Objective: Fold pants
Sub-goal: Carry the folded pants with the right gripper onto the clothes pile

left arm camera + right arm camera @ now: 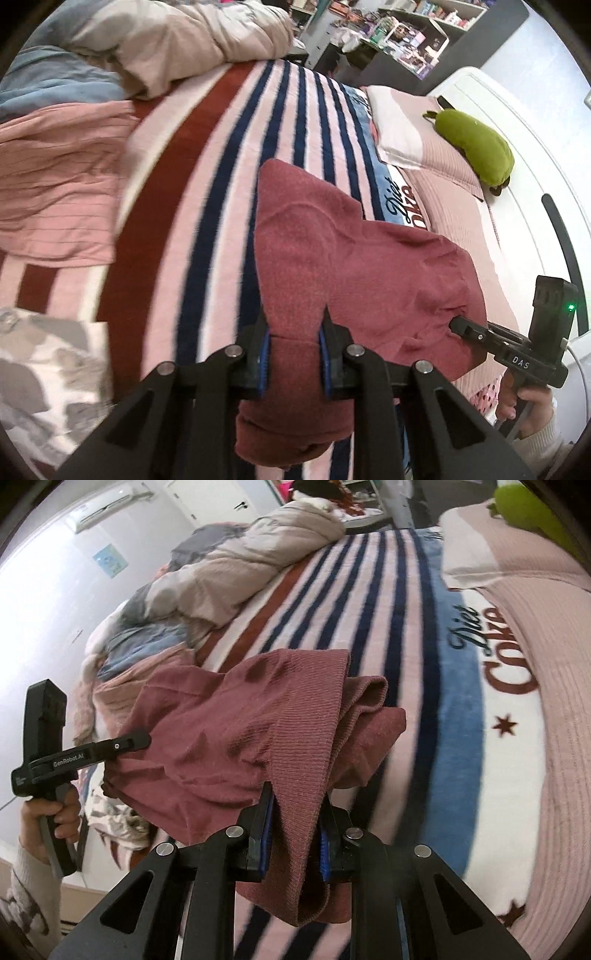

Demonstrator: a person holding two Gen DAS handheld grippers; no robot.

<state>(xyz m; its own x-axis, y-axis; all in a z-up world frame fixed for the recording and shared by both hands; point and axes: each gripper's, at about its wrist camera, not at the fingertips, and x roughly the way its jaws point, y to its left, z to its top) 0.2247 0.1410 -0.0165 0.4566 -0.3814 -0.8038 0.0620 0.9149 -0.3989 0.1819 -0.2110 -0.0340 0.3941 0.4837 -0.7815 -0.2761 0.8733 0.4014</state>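
striped blanket (207, 192) blurred; pants (332, 258) bunched, hiding both grippers' fingertips.

Dusty-red ribbed knit pants (354, 266), bunched and partly doubled over, lifted above the striped bed, one edge pinched at 6 o'clock, another at 3 o'clock in the left wrist view, folds hanging slack

Your left tool (294, 354) is clamped on the pants (354, 258), cloth bunched between its blue pads. Your right tool (297, 834) grips another edge the same way. Seen from the right wrist, your left hand (55, 818) holds its handle at 9 o'clock.
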